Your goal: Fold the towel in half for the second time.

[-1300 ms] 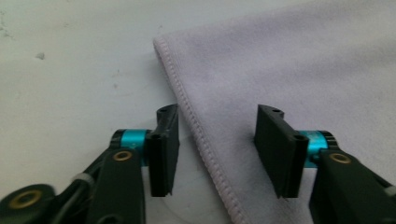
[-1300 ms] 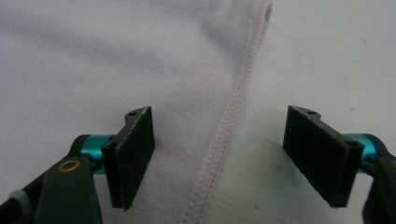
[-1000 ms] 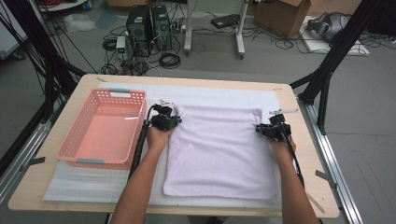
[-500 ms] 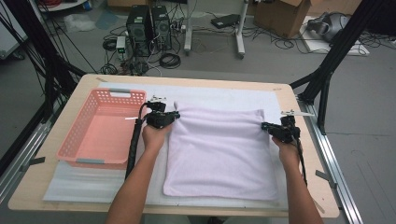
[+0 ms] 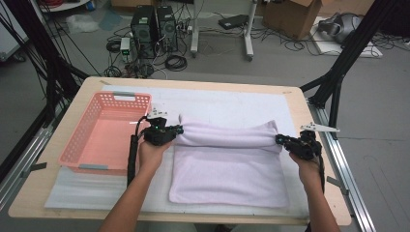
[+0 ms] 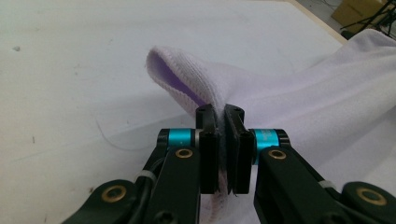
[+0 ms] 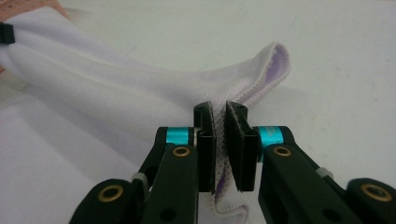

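- So both far corners of the towel (image 5: 227,164) just got lifted and pulled back toward 6 o'clock, fold's underway.
- Left tongs (image 5: 178,129) and right tongs (image 5: 279,140) each pinch a corner tight.

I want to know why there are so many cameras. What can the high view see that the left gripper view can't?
High view: the pink basket, both hands, the right gripper and the whole towel, its far edge lifted. Left gripper view: up close, the left gripper pinching the towel's corner, the hem curling open above it. Both: the lilac towel, the left gripper and the white mat.
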